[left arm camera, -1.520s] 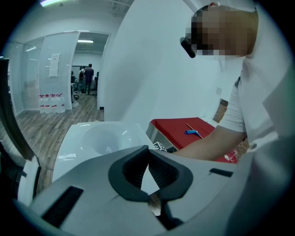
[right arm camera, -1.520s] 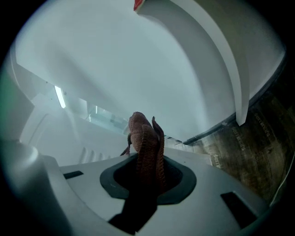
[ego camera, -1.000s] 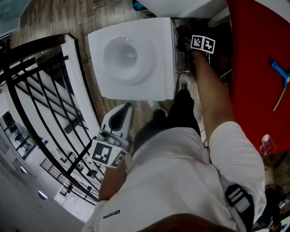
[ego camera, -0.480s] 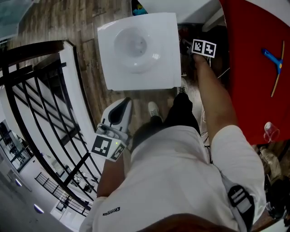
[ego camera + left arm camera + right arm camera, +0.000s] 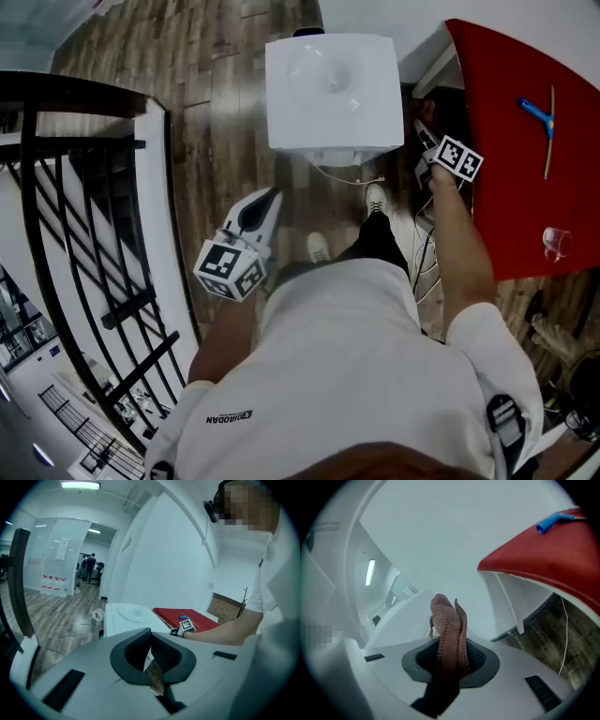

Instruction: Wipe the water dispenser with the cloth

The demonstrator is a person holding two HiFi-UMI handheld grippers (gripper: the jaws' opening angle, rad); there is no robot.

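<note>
Clamping the cloth [image 5: 449, 634], right tool [image 5: 427, 141] seemingly withdrawn from dispenser [image 5: 328, 94]

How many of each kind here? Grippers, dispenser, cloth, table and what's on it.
grippers: 2 (left gripper, right gripper)
water dispenser: 1
cloth: 1, clamped in the right gripper
red table: 1
blue-tipped tool: 1, on the table
clear cup: 1, on the table
Total: 7
</note>
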